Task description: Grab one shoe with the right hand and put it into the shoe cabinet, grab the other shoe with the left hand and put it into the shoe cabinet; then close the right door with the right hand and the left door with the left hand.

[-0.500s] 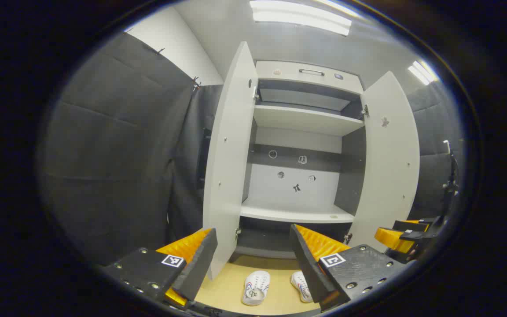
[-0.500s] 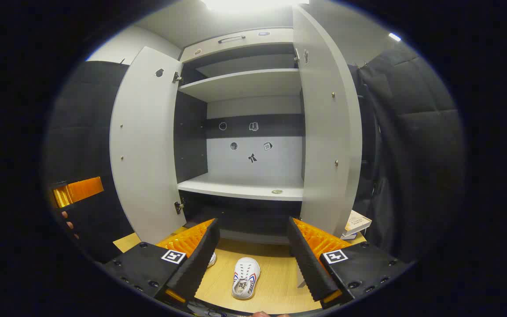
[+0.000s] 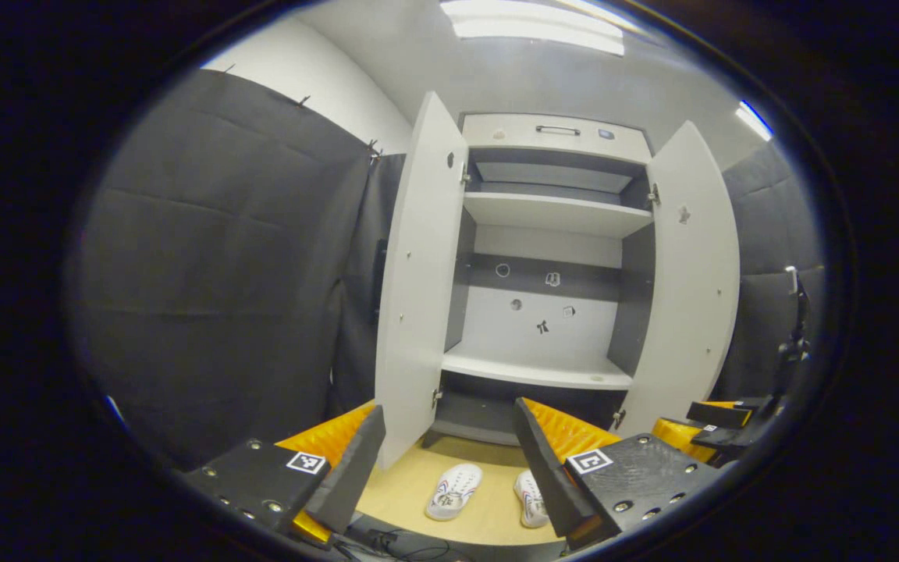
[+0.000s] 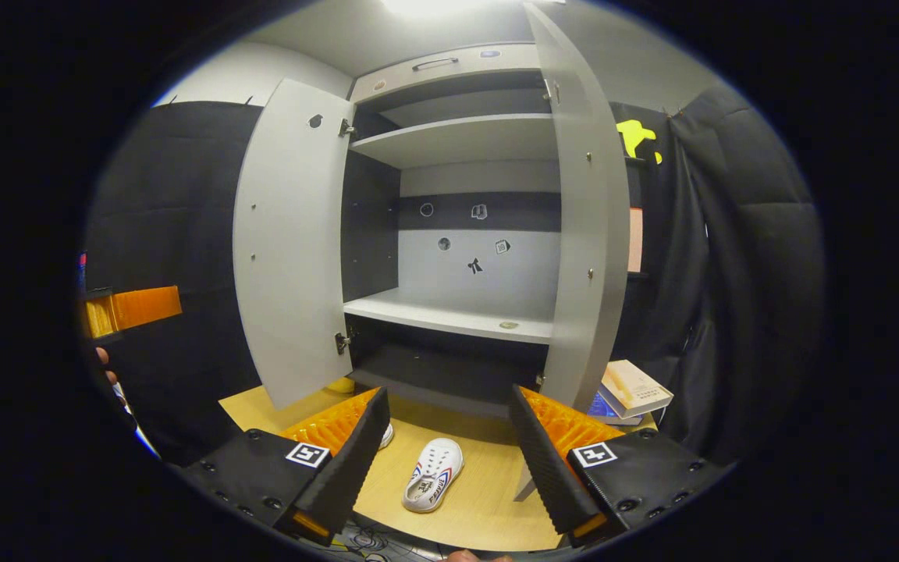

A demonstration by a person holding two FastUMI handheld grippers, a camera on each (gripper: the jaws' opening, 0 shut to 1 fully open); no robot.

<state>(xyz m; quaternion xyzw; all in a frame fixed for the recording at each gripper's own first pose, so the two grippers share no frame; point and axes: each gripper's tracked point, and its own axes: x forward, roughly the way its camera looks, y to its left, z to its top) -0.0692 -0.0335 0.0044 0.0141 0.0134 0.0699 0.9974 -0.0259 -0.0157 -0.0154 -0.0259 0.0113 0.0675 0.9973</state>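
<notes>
Two white shoes lie on the wooden floor before the open shoe cabinet (image 3: 543,373). In the left gripper view the left shoe (image 3: 453,492) and the right shoe (image 3: 530,499) show between and below my fingers. My left gripper (image 3: 448,407) is open and holds nothing, well above the shoes. The right gripper view has one shoe (image 4: 434,484) in plain sight and the other shoe (image 4: 385,435) mostly hidden behind a finger. My right gripper (image 4: 446,393) is open and holds nothing. Both doors stand wide: left door (image 4: 293,242), right door (image 4: 590,234).
The middle shelf (image 4: 449,316) is bare except for a small round mark. Books (image 4: 629,390) are stacked on the floor right of the cabinet. Cables (image 3: 410,546) lie at the near floor edge. The right gripper (image 3: 711,425) shows off to the side, as does the left gripper (image 4: 133,308).
Both grippers have drawn back a little from the cabinet, and the right one has swung so the cabinet sits farther right. The shoes and doors have not moved.
</notes>
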